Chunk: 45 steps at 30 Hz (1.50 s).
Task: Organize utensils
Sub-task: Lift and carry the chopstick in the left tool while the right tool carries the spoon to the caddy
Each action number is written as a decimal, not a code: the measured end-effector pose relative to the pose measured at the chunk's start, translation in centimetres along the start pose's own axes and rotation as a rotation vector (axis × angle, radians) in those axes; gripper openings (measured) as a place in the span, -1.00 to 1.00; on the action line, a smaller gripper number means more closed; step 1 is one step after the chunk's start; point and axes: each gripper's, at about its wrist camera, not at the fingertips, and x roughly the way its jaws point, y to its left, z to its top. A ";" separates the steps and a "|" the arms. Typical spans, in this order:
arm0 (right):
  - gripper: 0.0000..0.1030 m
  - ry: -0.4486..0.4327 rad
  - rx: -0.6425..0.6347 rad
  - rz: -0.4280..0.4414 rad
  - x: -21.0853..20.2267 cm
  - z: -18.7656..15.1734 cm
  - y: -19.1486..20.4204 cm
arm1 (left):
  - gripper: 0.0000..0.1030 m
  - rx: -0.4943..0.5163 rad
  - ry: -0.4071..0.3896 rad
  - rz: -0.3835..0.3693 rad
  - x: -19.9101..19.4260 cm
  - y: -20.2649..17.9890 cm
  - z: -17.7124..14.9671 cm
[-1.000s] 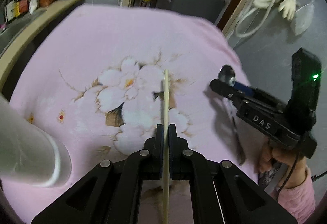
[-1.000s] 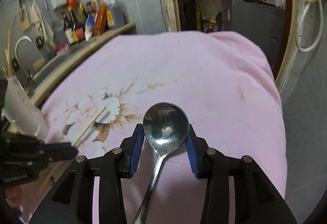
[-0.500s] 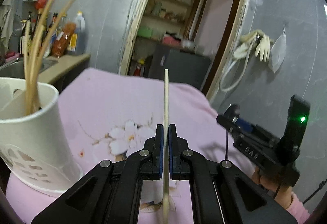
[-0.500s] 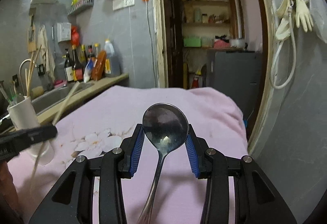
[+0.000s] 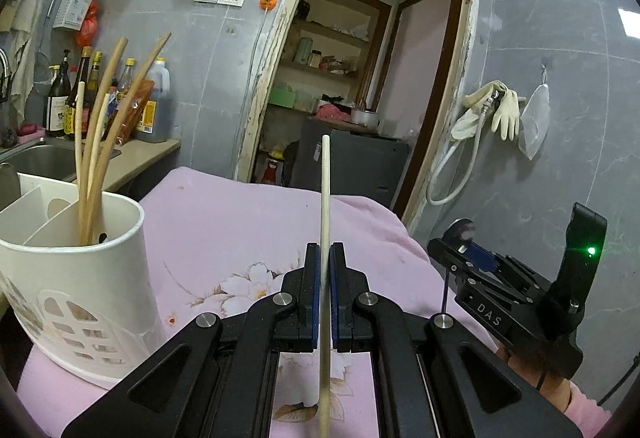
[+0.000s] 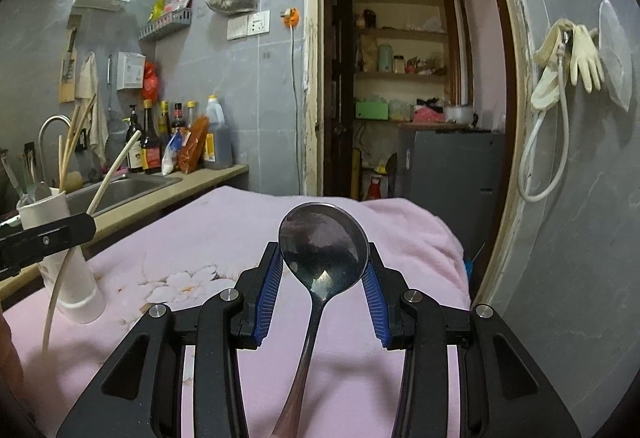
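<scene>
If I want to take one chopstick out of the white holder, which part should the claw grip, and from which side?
Grip a chopstick's free upper part, coming from above. The lower ends sit inside the white holder, whose wall blocks the sides; the tops fan apart, leaving room.

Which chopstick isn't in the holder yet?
The pale chopstick clamped in the left gripper, held above the pink cloth. The other chopsticks stand in the white holder, untouched by either gripper.
</scene>
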 end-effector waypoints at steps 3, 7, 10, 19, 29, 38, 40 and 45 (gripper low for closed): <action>-0.27 -0.018 -0.010 -0.015 -0.2 0.0 0.2 | -0.95 -0.007 -0.012 0.006 -0.2 0.2 0.0; -0.28 -0.048 -0.018 -0.030 -0.7 0.0 0.4 | -0.95 -0.013 -0.036 0.021 -0.7 0.4 -0.1; -0.28 -0.062 -0.030 -0.035 -1.0 0.1 0.6 | -0.95 -0.013 -0.049 0.025 -1.0 0.6 -0.2; -0.28 -0.100 -0.062 -0.047 -2.2 0.0 1.7 | -0.95 0.003 -0.099 0.027 -2.0 0.7 0.0; -0.28 -0.123 -0.077 -0.018 -4.1 1.5 4.0 | -0.95 -0.027 -0.174 -0.009 -4.4 2.4 2.4; -0.28 -0.159 -0.069 0.094 -4.9 4.4 7.5 | -0.95 -0.068 -0.250 0.005 -8.6 7.7 6.2; -0.28 -0.171 -0.063 0.131 -4.9 5.3 8.5 | -0.95 -0.079 -0.281 0.026 -9.5 9.0 7.0; -0.28 -0.211 -0.068 0.195 -5.2 7.6 11.4 | -0.95 -0.098 -0.364 0.092 -11.5 12.2 8.4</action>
